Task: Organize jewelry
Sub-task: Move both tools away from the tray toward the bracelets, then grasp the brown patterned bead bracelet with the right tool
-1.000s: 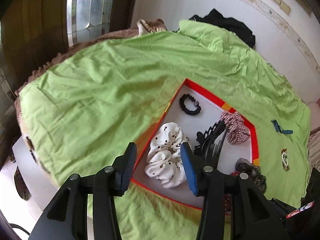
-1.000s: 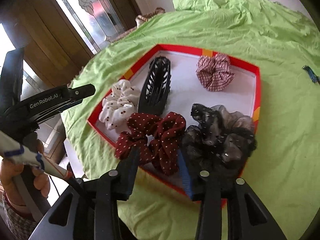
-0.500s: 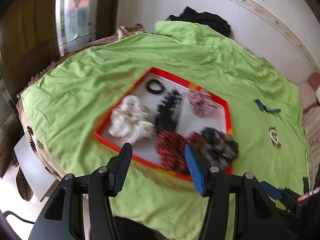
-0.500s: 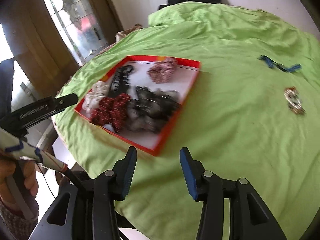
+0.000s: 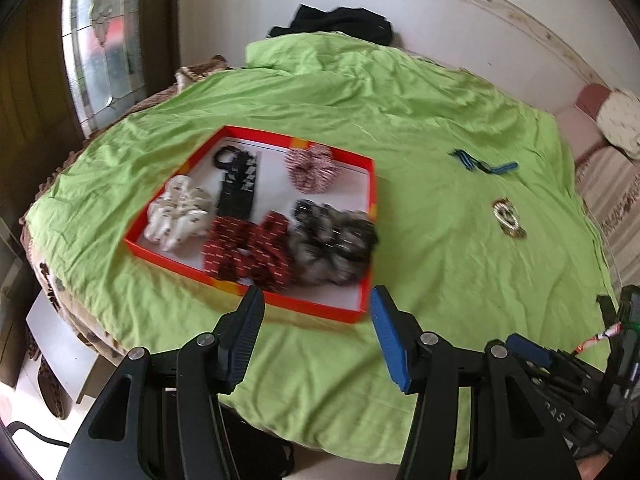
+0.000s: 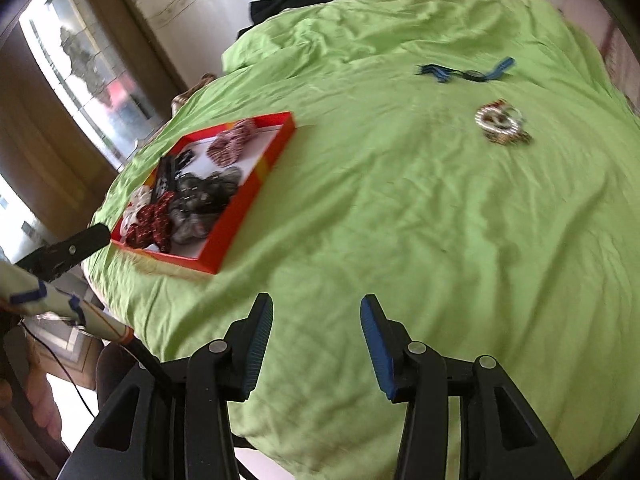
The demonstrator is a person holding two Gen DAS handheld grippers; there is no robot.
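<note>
Your left gripper (image 5: 316,328) hangs over the near edge of the green sheet (image 5: 420,216), jaws spread with only cloth showing between them. Your right gripper (image 6: 316,330) is the same story: spread, nothing pinched, bare green sheet under it.

Just past your left gripper sits the red tray (image 5: 374,192), resting flat on the sheet. Its near side is crowded: a dark red dotted scrunchie (image 5: 248,252) touches a fluffy grey-black scrunchie (image 5: 336,240) at the near right corner. To the left lies a white spotted scrunchie (image 5: 178,218), right beside a black hair claw (image 5: 236,196) that runs toward the far side. Behind the claw there's a small black hair tie (image 5: 226,158), and a red-and-white checked scrunchie (image 5: 312,170) sits alone near the far rim.

From your right gripper's view the tray is off to the left, well apart from what's still loose on the sheet: a gold and pearl bracelet bundle (image 6: 500,122), and beyond it a blue and black band (image 6: 464,72). Motion blur softens both.

Farthest back, a black garment (image 5: 336,24) lies bunched against the white wall (image 5: 460,28), with a glass door (image 5: 104,40) off to the left.
</note>
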